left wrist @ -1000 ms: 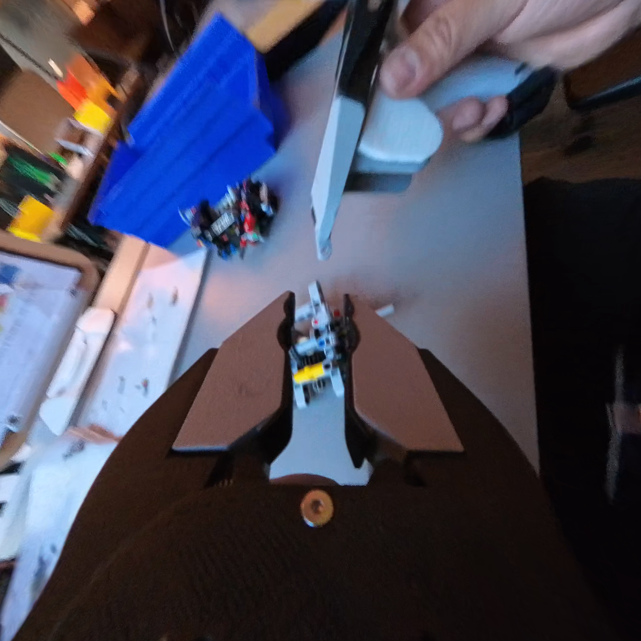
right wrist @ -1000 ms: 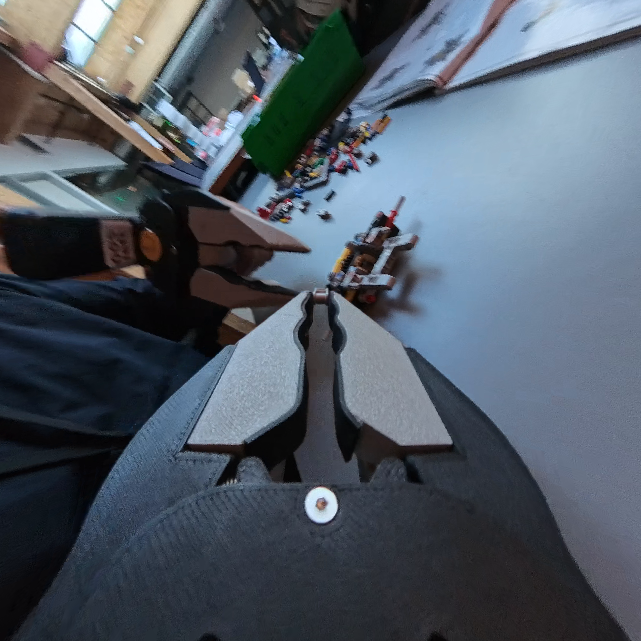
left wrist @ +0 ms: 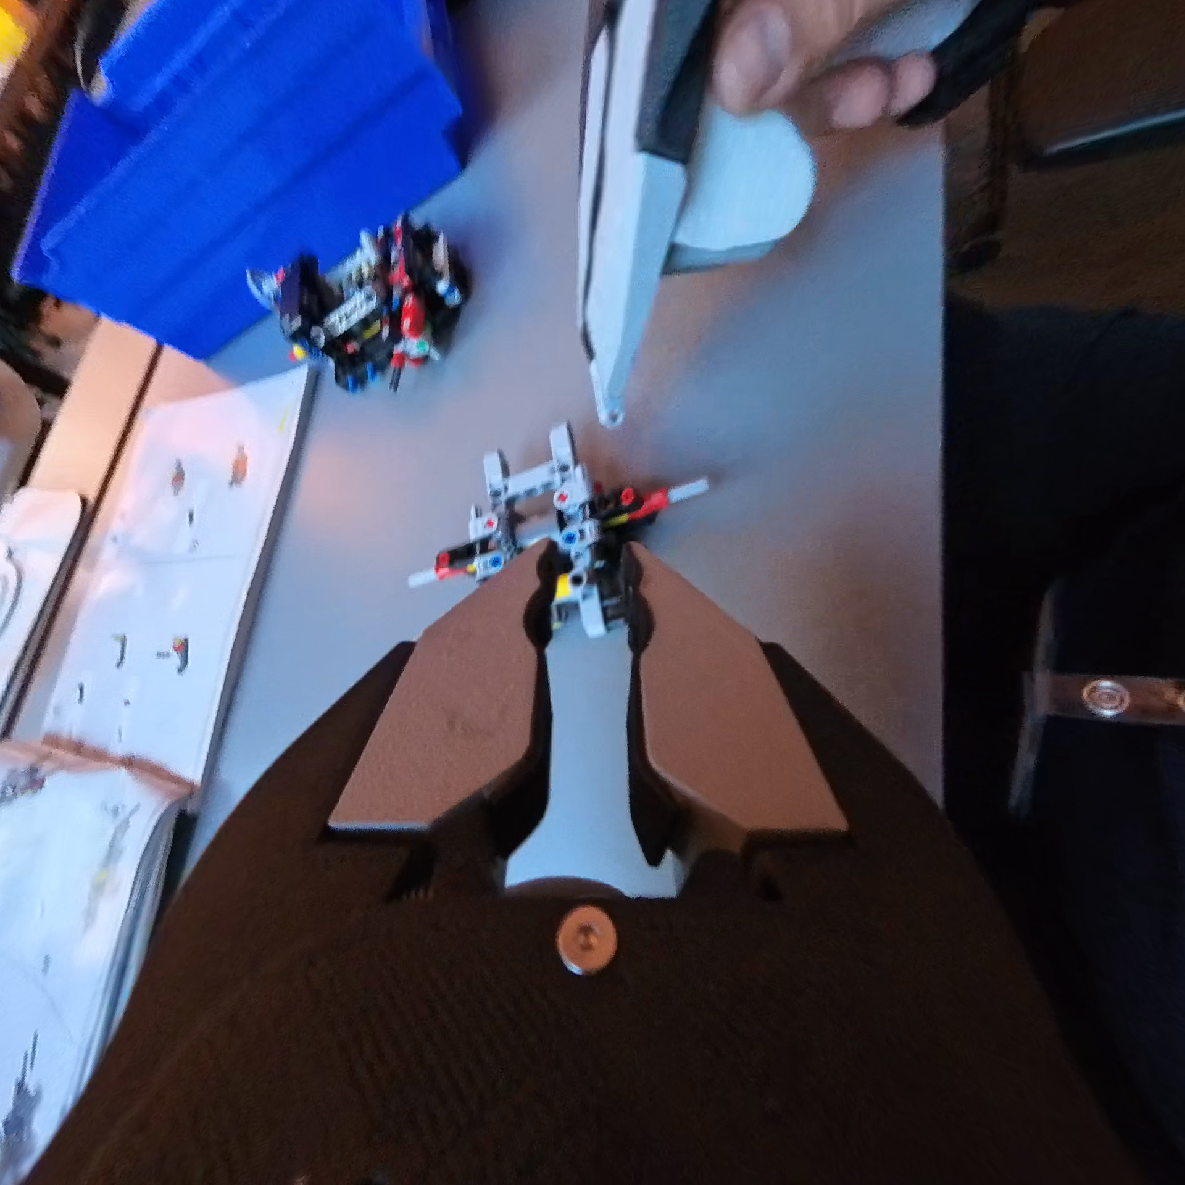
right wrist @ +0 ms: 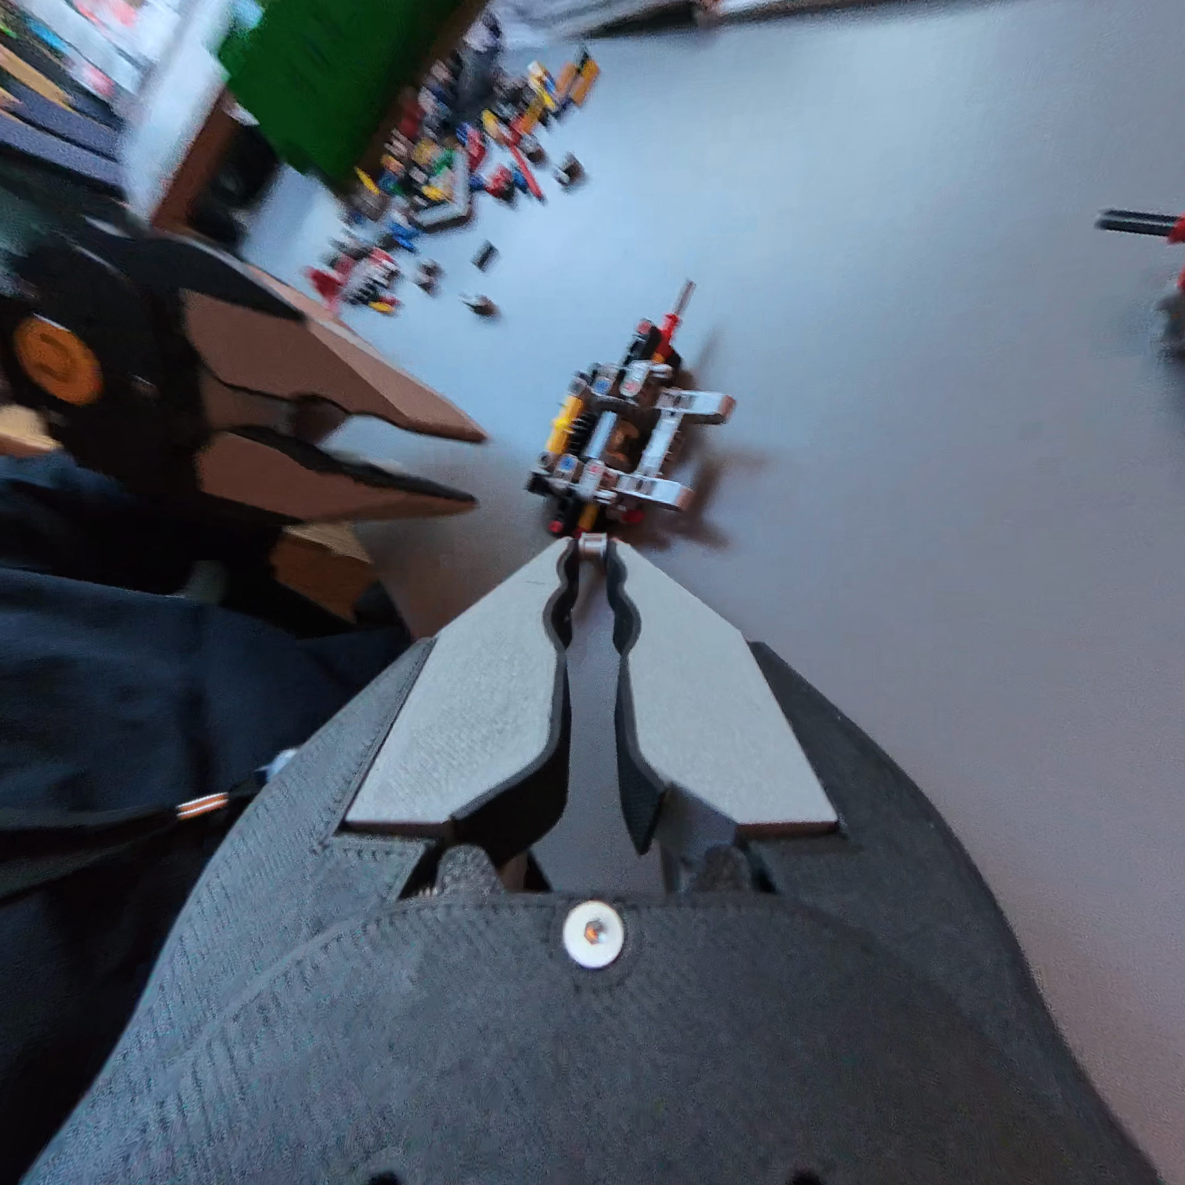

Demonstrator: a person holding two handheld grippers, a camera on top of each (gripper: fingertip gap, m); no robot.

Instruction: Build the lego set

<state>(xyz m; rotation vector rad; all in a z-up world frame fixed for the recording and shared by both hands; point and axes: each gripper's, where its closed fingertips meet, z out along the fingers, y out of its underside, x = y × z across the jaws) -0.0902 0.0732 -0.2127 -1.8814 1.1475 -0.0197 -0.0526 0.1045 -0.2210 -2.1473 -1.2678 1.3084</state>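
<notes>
Right gripper (right wrist: 591, 559) pinches a small grey brick piece (right wrist: 591, 549) at its fingertips, just short of the brick assembly (right wrist: 615, 442) lying mid-counter (right wrist: 898, 577). Your left gripper (right wrist: 478, 469) hovers beside it with jaws parted and empty, probably placed to steady it.

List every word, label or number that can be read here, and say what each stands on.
No text is legible.
Open instruction booklet: printed figures and small marks, too blurred to read.
Orange disc on the left gripper: a raised mark, too blurred to read.
Blue bin and brick assembly: no writing visible.
</notes>
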